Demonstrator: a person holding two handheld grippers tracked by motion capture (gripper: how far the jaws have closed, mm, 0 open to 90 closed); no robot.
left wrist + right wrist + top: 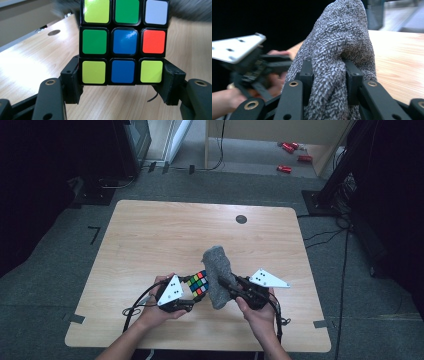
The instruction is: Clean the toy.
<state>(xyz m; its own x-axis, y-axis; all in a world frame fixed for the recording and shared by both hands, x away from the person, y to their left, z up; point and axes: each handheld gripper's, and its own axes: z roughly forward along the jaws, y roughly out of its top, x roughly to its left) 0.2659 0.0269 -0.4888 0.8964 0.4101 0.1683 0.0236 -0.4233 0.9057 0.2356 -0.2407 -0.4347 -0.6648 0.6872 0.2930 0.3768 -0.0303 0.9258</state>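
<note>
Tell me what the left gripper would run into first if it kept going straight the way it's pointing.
Probably the grey cloth. The left gripper is shut on the puzzle cube and points toward the cloth pinched in the right gripper, close beside the cube; whether they already touch is unclear.

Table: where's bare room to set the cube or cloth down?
The table is bare across its far half, from the left edge to the dark round hole, and along the right edge. It is crowded at the near middle, where the left gripper clamps the cube beside the right gripper pinching the grey cloth.

Dim, dark-edged high view; glare on near tabletop [22,62], blurred backgrounds
</note>
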